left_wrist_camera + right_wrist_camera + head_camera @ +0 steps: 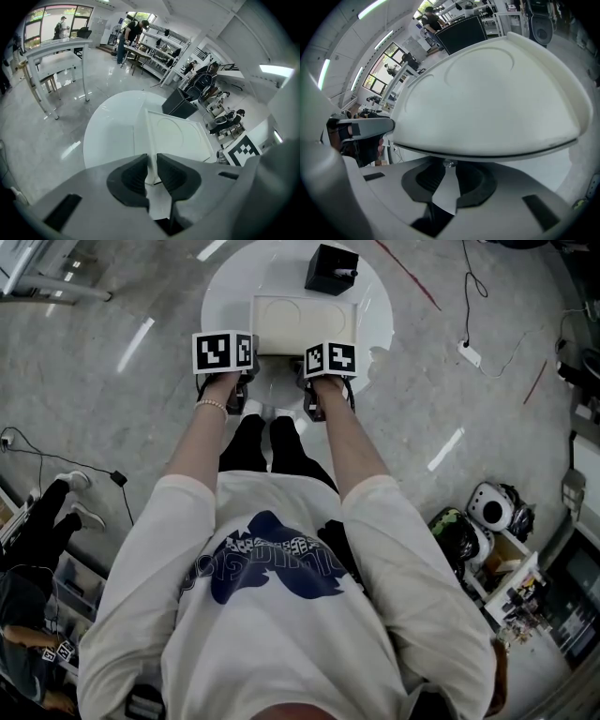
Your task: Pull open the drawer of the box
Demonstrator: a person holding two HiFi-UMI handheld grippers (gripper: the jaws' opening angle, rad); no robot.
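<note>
White rounded plastic box (487, 103) is clamped at its edge by left gripper (152, 164); right gripper (449, 169) pinches the small silver drawer knob (449, 163). Pull straight back, slowly, I'd say.

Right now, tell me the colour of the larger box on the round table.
The box is cream-white; clearest in the head view.

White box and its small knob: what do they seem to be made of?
The box: probably moulded plastic, off-white, with a satin finish; its rounded edges and the shallow relief on top suggest it. The knob: likely metal, as it looks silvery and glints.
</note>
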